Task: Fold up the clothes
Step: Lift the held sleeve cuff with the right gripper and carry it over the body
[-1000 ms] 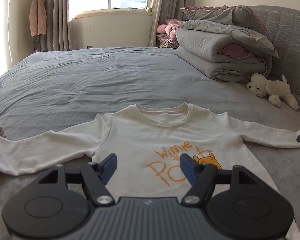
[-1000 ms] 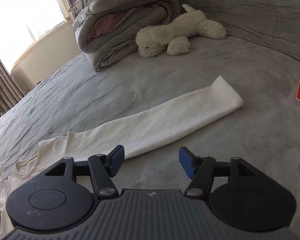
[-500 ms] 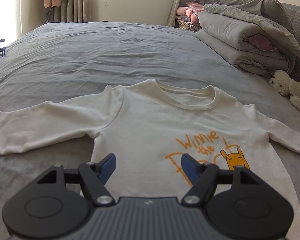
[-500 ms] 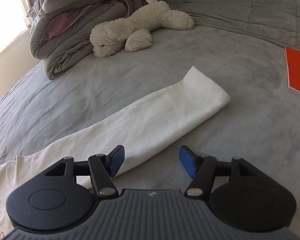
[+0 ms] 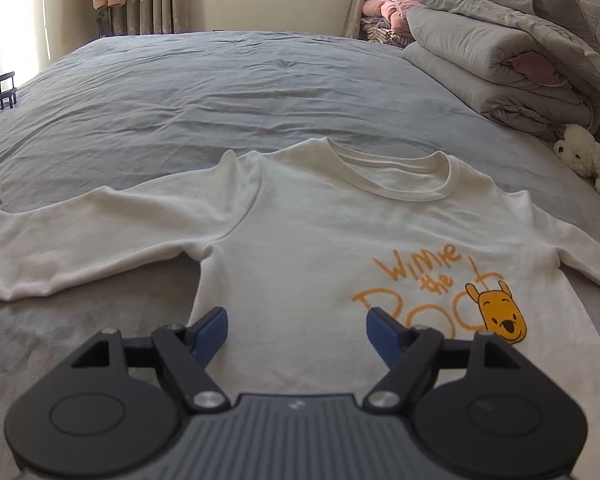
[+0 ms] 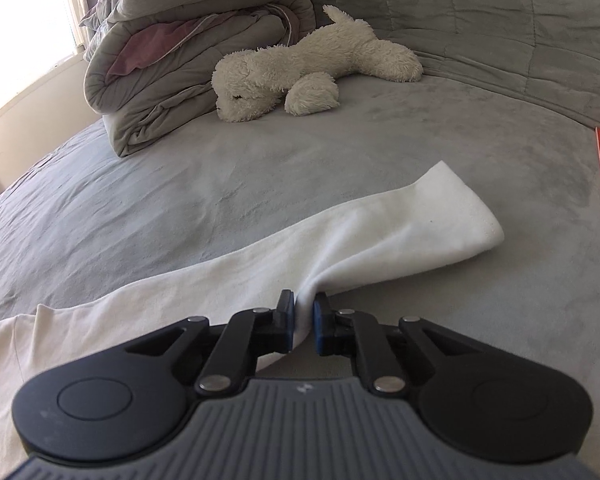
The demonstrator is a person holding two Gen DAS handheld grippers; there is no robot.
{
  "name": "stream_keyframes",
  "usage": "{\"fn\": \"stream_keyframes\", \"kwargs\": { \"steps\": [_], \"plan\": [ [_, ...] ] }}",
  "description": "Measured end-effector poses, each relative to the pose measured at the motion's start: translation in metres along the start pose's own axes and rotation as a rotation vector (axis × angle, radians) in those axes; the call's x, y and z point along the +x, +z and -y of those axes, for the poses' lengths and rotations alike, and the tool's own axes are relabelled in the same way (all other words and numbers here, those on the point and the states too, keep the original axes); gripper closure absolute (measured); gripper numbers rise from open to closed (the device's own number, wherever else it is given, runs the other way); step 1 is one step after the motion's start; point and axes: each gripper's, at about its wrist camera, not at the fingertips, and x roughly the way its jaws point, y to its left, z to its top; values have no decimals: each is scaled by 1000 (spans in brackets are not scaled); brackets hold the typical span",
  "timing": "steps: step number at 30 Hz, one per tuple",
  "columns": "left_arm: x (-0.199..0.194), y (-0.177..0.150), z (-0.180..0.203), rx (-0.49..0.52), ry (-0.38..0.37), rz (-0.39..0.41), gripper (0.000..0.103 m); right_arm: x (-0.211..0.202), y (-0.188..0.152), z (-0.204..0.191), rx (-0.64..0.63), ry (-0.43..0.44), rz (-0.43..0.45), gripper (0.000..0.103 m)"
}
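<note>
A white long-sleeved sweatshirt with an orange Winnie the Pooh print lies flat and face-up on the grey bed, sleeves spread out to either side. The left gripper hovers over the lower body of the shirt, jaws spread wide with nothing between them. The right gripper has its jaws pinched together on the right sleeve partway along — the fabric bunches there, near a white plush dog and folded grey duvets.
</note>
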Motion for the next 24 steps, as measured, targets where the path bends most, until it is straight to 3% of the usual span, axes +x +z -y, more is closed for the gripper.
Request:
{"fn": "stream_keyframes", "kwargs": {
  "steps": [9, 24],
  "plan": [
    [-3, 2, -2, -4, 3, 3, 25, -25, 7, -19, -15, 64, 51, 93],
    [-11, 7, -4, -16, -14, 13, 25, -83, 0, -87, -244, 198, 111, 93]
  ]
}}
